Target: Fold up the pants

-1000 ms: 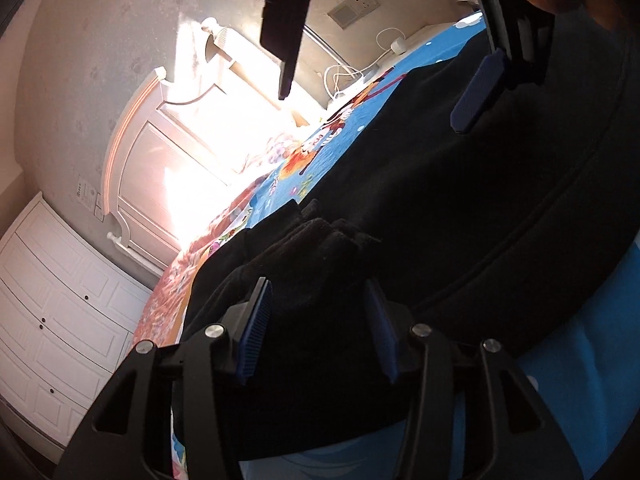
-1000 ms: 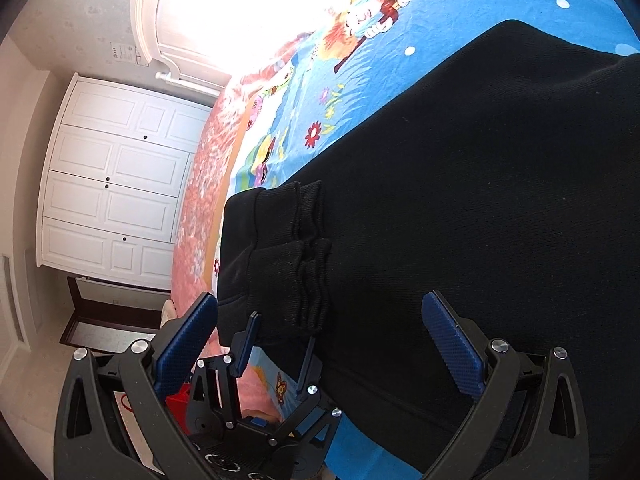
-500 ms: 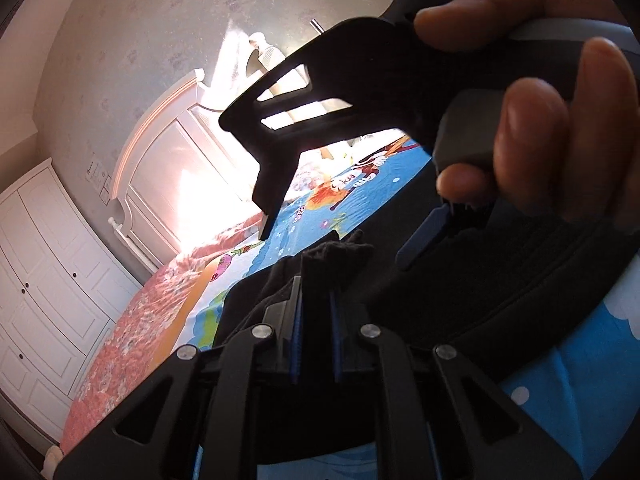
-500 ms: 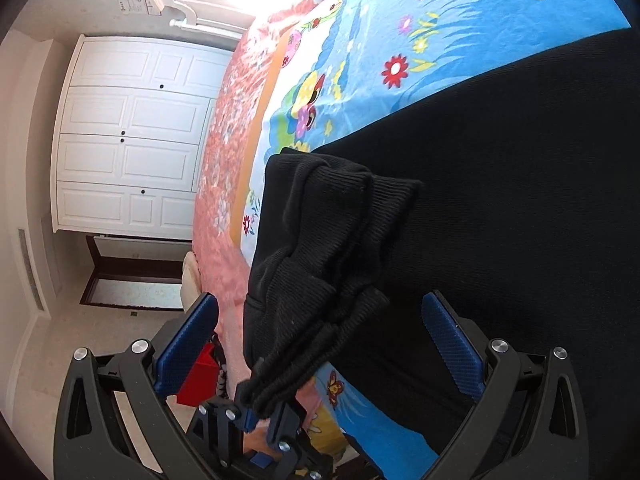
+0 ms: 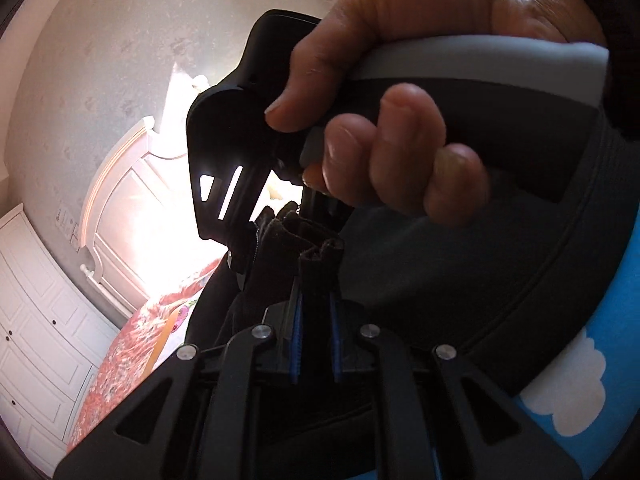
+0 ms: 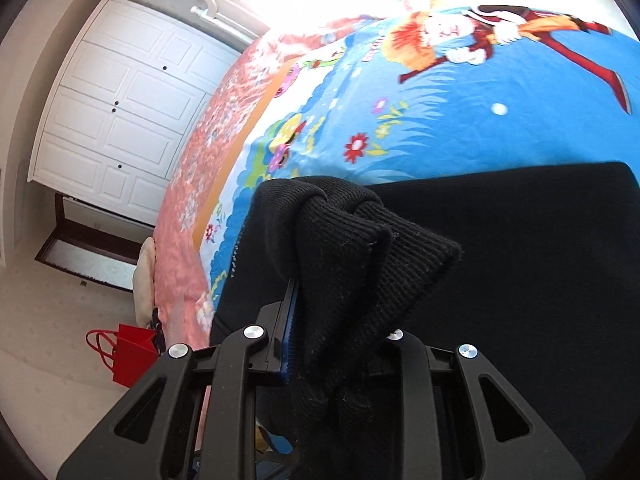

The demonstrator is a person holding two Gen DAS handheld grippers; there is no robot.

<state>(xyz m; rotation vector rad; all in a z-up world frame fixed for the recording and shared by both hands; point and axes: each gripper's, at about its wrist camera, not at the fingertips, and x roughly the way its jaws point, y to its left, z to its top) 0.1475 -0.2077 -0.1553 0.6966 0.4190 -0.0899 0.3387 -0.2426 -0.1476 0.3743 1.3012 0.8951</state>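
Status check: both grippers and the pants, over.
Left gripper shut on pants cuff. Right gripper shut on cuff too. Pants on bed. Nothing blocking.

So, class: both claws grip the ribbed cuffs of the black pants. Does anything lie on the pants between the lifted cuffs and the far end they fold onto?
Nothing visible. The black knit pants lie flat on the blue cartoon bedsheet, their surface bare beyond the right claw. From the left claw, the person's right hand blocks much of the view.
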